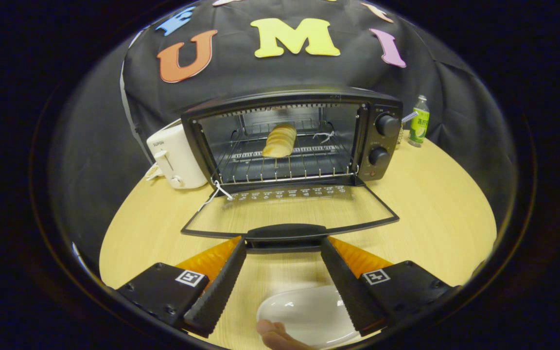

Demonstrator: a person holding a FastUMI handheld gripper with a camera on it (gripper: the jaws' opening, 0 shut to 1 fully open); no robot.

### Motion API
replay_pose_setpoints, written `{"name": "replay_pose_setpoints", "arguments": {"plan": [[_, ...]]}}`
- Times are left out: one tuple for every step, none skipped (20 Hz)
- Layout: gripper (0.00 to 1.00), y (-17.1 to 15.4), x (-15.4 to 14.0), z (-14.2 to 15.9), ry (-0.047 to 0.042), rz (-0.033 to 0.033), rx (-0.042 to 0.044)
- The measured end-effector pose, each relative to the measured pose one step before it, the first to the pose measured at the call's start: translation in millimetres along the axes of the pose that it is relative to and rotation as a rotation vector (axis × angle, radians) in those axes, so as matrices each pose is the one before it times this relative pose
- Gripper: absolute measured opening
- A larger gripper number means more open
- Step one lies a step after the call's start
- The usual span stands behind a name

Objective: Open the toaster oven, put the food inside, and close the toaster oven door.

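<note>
A black toaster oven (379, 141) stands on the round wooden table with its glass door (289, 214) folded down flat toward me. A pale loaf of bread (280, 140) lies on the wire rack inside the oven. My gripper (283, 245) is open, its fingertips spread just below and to either side of the door's black handle (285, 233). Nothing sits between the fingers. Under the fingers, close to me, lies a white plate (304, 313) with nothing on it.
A white pop-up toaster (175, 158) stands left of the oven. A green-labelled bottle (419, 121) stands at the right behind it. A fingertip (275, 333) of a person's hand touches the plate's near rim. The wooden table (445, 214) spreads right and left of the door.
</note>
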State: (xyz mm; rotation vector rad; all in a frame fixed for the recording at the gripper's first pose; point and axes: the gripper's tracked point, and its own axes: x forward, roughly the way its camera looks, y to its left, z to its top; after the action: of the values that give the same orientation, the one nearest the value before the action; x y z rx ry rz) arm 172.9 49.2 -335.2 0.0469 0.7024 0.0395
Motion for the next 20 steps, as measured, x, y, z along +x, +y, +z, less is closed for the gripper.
{"name": "replay_pose_setpoints", "arguments": {"plan": [[1.0, -0.94, -1.82, 3.38, -0.01475, -0.00678, -0.00586], [1.0, 0.43, -1.53, 2.69, -0.01385, -0.00866, -0.00511], [1.0, 0.36, -1.03, 4.52, -0.0203, -0.01057, -0.00897], [1.0, 0.37, -1.98, 7.35, -0.0346, -0.01034, -0.00921], [1.0, 1.74, -3.35, 9.66, -0.04855, -0.00755, -0.01215], [1.0, 1.32, -1.28, 13.28, -0.0601, -0.00575, -0.01952], [1.0, 1.51, 0.49, 13.74, -0.06461, 0.00019, -0.0234], [1.0, 3.3, 2.08, 10.19, -0.05166, 0.00859, -0.02161], [1.0, 1.26, 3.0, 6.38, -0.03194, 0.00333, -0.01829], [1.0, 0.65, 3.17, 2.99, -0.0197, 0.00368, -0.01501], [1.0, 2.72, 4.21, 1.76, -0.01301, 0.01097, -0.00513], [1.0, 2.22, 2.57, 0.31, -0.00574, 0.01108, -0.00198], [1.0, -1.62, 2.0, -0.16, -0.00143, -0.00427, 0.00353], [1.0, -1.87, 0.37, -1.49, 0.00234, -0.00415, 0.00857], [1.0, 0.89, -1.66, -1.27, 0.00176, 0.00721, 0.01462], [1.0, 1.32, -1.42, -0.55, 0.00527, 0.0065, 0.01442], [1.0, -1.08, -3.64, 0.09, 0.00683, 0.00235, 0.01044], [1.0, -0.16, -5.49, 1.41, 0.00141, 0.00897, 0.00246], [1.0, -0.14, -6.1, 5.67, -0.00733, 0.00706, 0.00109], [1.0, -2.5, -7.44, 6.19, -0.01012, 0.00088, -0.00689]]}}
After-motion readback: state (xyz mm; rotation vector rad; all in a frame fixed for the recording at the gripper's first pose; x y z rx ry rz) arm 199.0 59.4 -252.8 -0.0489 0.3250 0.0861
